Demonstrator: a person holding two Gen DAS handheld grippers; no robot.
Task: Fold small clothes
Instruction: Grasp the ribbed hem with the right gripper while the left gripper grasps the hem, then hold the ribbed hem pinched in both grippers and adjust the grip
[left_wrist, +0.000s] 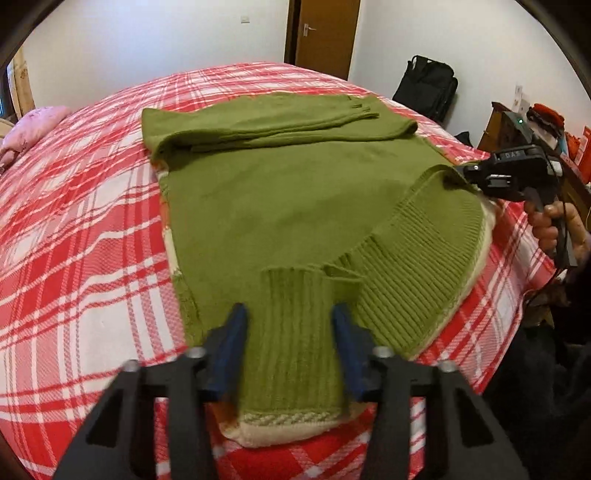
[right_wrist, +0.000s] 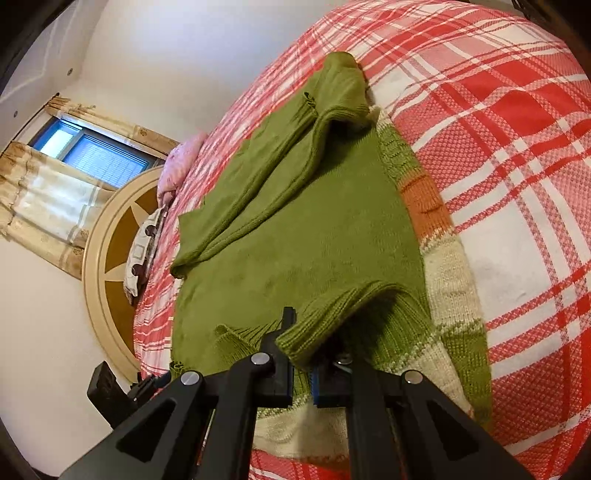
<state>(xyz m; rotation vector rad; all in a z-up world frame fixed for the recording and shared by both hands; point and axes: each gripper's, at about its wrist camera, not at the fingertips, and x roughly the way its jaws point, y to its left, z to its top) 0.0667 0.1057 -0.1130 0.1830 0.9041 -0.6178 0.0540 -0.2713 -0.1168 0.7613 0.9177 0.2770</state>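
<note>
Green knit sweater (left_wrist: 280, 206) flat mid-bed on plaid bedspread (left_wrist: 74, 258) | left gripper (left_wrist: 290, 339) part-open, pads astride sweater's near ribbed hem, no pinch | right gripper (right_wrist: 303, 373) clamped on hem corner | risk: one-sided lift skews fold, hem slips.

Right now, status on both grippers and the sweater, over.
Right gripper shut on sweater hem, lifted. Left gripper open, fingers straddling ribbed cuff, not clamped. Sweater part-folded on plaid bedspread. Nothing in the way.
</note>
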